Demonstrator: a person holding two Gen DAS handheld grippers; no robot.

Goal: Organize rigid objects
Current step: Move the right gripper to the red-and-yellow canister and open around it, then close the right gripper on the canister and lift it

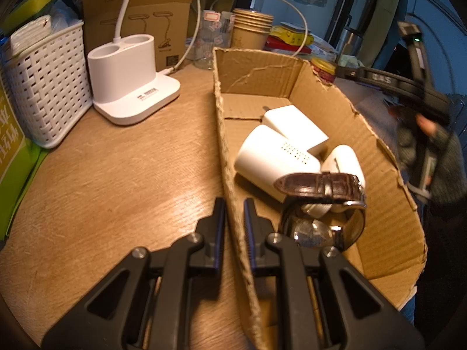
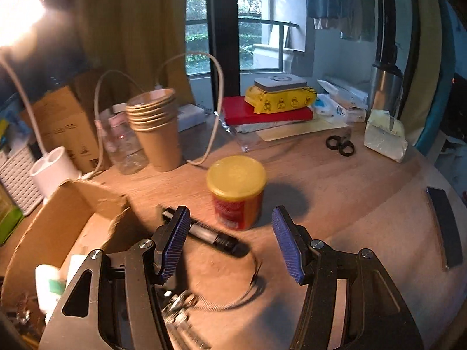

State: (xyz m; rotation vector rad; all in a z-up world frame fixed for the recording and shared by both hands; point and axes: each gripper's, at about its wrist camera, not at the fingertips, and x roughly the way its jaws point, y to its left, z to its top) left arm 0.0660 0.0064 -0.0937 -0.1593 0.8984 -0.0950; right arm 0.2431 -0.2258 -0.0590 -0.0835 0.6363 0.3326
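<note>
In the left wrist view, the left gripper (image 1: 234,227) is pinched tight on the near wall of the cardboard box (image 1: 388,192), one finger outside and one inside. That keeps the box from sliding on the table (image 1: 116,175). Inside the box lie a watch with a brown strap (image 1: 321,204), a white cup-shaped thing with little holes (image 1: 274,157), a white block (image 1: 294,128) and another white piece (image 1: 347,160). Far to the right, blurry, a sleeved hand carries the other gripper.

In the right wrist view, the right gripper (image 2: 230,242) has its fingers about half open and holds nothing. Between and just past them sit a black and silver marker (image 2: 210,234) and a small can with a yellow lid (image 2: 237,191). A thin dark band or cord (image 2: 248,288) curls on the table lower down; I cannot tell what it is.

To do this step well, I think the right hand should pick one thing, put a finger on each side, and close gently. The marker can roll, so grab its middle.

Only the left view shows what is in the box. Only the right view shows the things still left out.
</note>
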